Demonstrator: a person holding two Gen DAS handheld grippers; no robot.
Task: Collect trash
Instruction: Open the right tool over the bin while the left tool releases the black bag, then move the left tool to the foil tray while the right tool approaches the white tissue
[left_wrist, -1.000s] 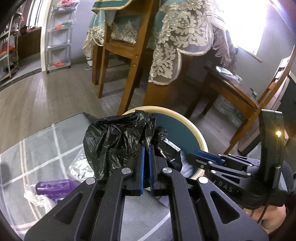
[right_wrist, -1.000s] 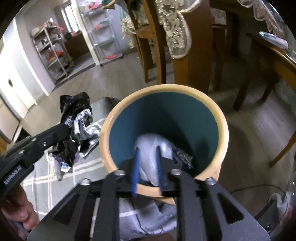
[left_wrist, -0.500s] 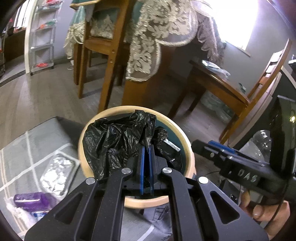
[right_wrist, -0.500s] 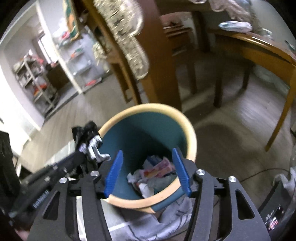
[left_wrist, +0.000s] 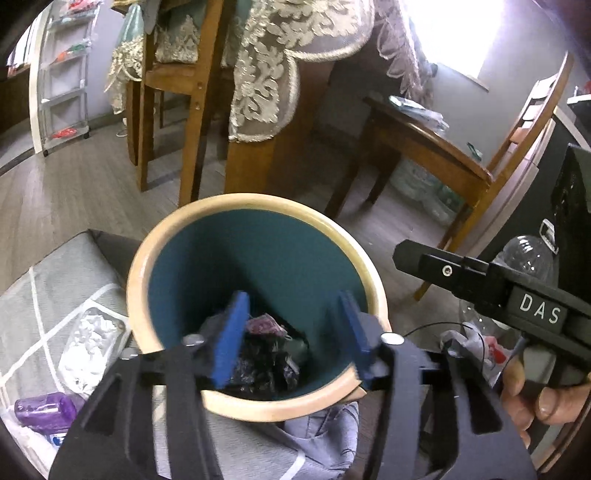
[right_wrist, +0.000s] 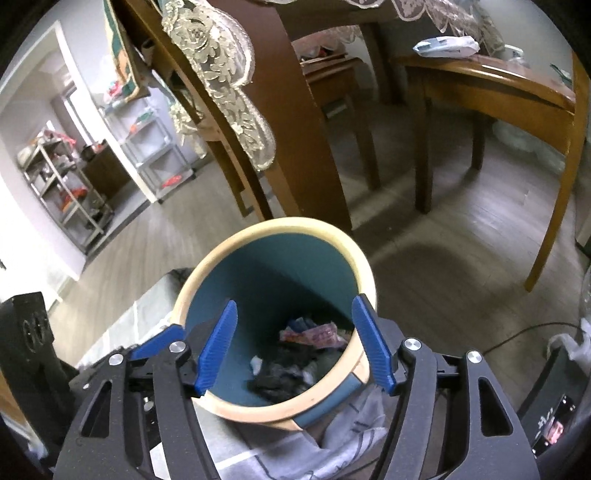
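**Here, Two Open Grippers Are Held Over the Bin**

Now a round bin (left_wrist: 258, 206) with a pale rim and a blue-green inside is seen in the middle of both views. It is stood on the floor beside a grey rug (left_wrist: 55, 273) with white lines.

The left gripper (left_wrist: 291, 339) is held over the mouth of the bin, low in the frame. Its blue jaws are being opened, and nothing is held between them. Under them, at the bottom of the bin, a crumpled black bag (left_wrist: 266, 365) is seen with other scraps.

The right gripper (right_wrist: 295, 343) is also pointed down into the bin. Its jaws are being opened too, and no thing is pressed by them. A pink wrapper (right_wrist: 317, 334) and dark trash are seen below, inside the bin.

More trash is left on the rug at the lower left of the left view: a purple bottle (left_wrist: 40, 408) and a shiny foil packet (left_wrist: 88, 343). At the right edge, a clear plastic bottle (left_wrist: 532, 254) is seen behind the other tool. Wooden table legs (left_wrist: 192, 122) and a lace cloth (left_wrist: 266, 70) are seen at the top.
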